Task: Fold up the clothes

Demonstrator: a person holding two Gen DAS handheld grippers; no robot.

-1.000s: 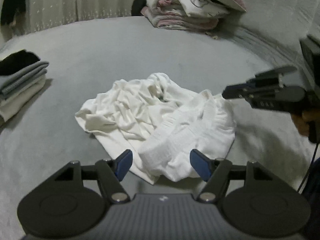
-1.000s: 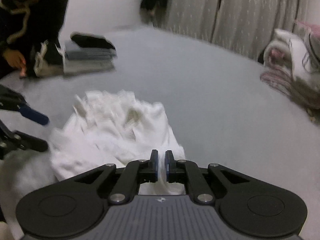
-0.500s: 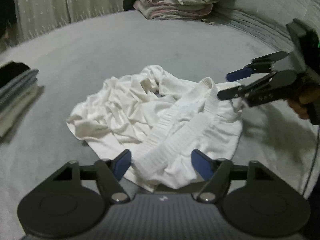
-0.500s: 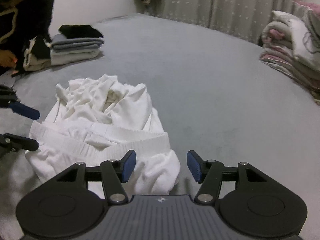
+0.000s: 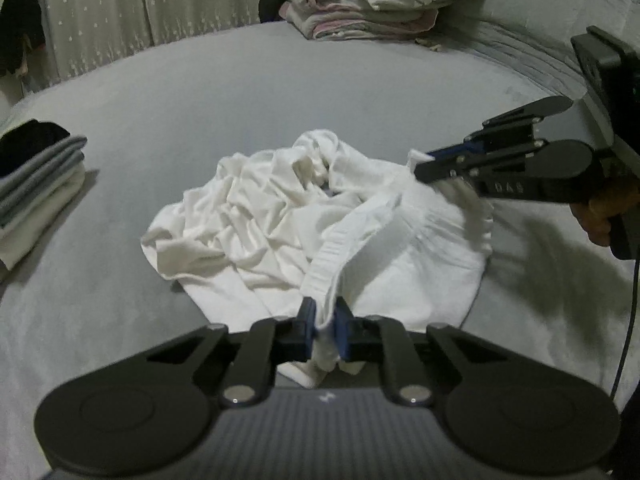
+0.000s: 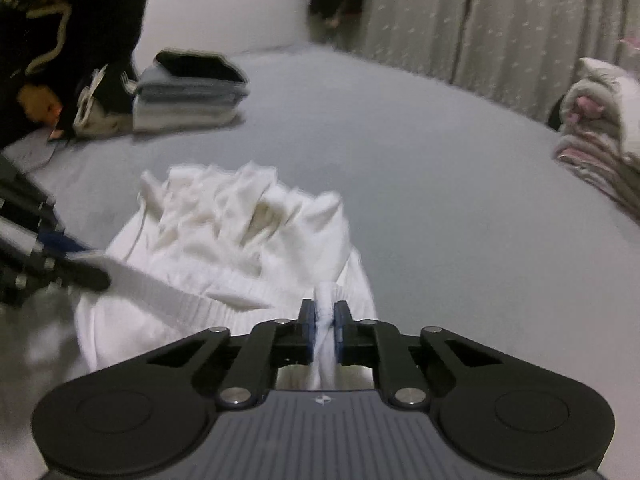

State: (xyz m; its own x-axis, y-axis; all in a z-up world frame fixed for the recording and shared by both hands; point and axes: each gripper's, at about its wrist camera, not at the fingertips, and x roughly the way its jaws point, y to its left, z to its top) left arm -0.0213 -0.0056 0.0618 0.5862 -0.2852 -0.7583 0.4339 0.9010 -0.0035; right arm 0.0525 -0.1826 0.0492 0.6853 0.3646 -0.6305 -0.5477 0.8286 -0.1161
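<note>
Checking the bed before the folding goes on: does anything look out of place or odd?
Only the white garment: it lies crumpled in a heap mid-bed, its ribbed waistband twisted, pinched by both the left gripper and right gripper. The folded stack looks tidy.

Crumpled white ribbed cloth garment (image 5: 280,216), matt grey fabric bedcover (image 5: 240,92), matt black plastic tool (image 5: 325,330)

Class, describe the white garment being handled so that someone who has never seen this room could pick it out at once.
Start from the wide grey bed. Near its middle lies a crumpled white garment, with a ribbed waistband; both the left tongs and right tongs are shut on it. Unlike the folded clothes stack and the pink-and-white bedding pile, it is loose and unfolded.
</note>
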